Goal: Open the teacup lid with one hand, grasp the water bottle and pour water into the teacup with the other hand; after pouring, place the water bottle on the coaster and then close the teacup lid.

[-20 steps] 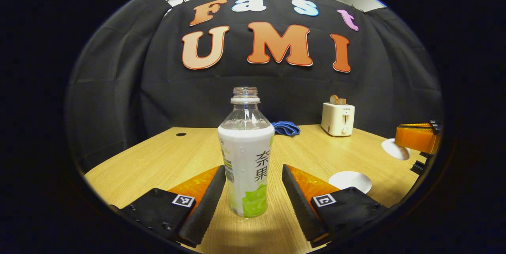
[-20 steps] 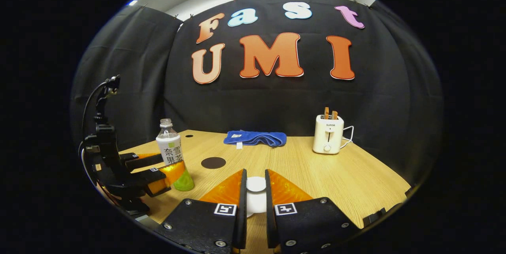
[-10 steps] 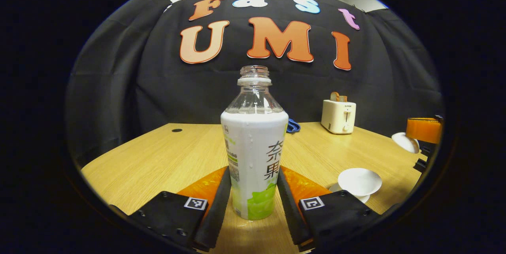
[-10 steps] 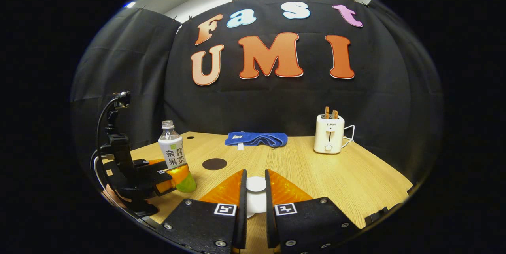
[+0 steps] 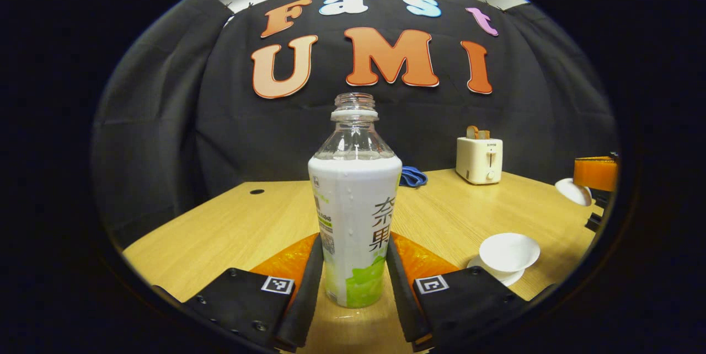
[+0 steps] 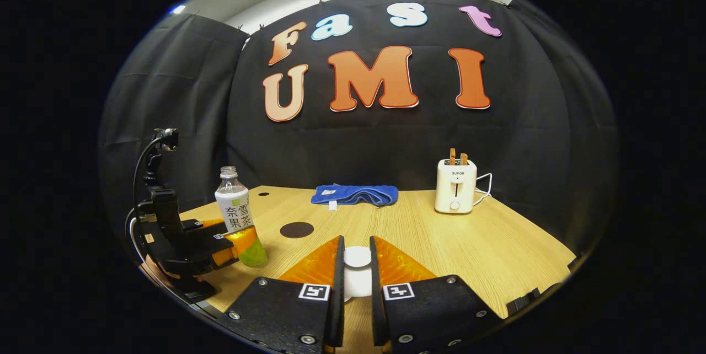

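Note:
A capless water bottle (image 5: pixel 356 199) with a white and green label stands upright between my left gripper's (image 5: pixel 353 243) fingers, which press on both of its sides. I cannot tell whether its base touches the table. The white teacup (image 5: pixel 508 252) sits open on its saucer to the right. In the right gripper view my right gripper (image 6: pixel 356 241) is shut on the white teacup lid (image 6: pixel 357 274), held above the table. The same lid (image 5: pixel 573 191) shows at the far right of the left gripper view. A dark round coaster (image 6: pixel 297 229) lies right of the bottle (image 6: pixel 236 213) and the left gripper (image 6: pixel 218 241).
A blue cloth (image 6: pixel 356 195) lies at the back of the wooden table (image 6: pixel 474 243). A cream toaster (image 6: pixel 455 186) with toast in it stands at the back right, its cord trailing. A small hole (image 5: pixel 256 191) marks the table's far left.
My left gripper moved in and shut on the bottle, which was loose between open fingers a second ago. The right gripper kept hold of the lid and barely moved.

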`<state>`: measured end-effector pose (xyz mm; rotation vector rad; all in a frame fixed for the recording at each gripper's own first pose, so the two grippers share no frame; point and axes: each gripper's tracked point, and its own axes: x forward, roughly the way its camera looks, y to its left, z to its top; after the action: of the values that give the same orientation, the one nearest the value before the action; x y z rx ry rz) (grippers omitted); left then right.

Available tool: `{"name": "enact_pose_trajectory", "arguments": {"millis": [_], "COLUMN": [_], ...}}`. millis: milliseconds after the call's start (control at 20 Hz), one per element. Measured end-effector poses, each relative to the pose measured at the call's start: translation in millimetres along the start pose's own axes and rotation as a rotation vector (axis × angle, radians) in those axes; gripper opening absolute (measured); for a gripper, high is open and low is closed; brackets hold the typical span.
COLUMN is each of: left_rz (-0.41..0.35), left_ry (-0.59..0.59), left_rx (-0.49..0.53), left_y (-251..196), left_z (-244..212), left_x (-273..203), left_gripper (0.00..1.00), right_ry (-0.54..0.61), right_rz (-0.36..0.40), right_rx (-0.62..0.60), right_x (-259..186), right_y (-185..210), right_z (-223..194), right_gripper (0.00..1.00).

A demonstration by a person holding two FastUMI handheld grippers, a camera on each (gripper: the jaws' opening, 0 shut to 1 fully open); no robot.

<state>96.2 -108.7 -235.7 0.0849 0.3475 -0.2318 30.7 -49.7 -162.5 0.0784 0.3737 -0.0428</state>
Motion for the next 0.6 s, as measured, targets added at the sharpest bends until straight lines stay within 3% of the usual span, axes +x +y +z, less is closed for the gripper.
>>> {"name": "enact_pose_trajectory", "arguments": {"millis": [250, 600], "left_rz": [0.035, 0.043], "left_ry": [0.011, 0.0], "left_rx": [0.128, 0.382], "left_y": [10, 8], "left_z": [5, 9], "left_x": [-3, -11], "left_gripper": [0.65, 0.65], "right_ry": [-0.005, -0.016], "right_rz": [-0.011, -0.02], "right_rx": [0.017, 0.028], "right_x": [-1, -6], "right_y": [-9, -15], "right_z": [3, 6], "right_gripper": [0.21, 0.21]}}
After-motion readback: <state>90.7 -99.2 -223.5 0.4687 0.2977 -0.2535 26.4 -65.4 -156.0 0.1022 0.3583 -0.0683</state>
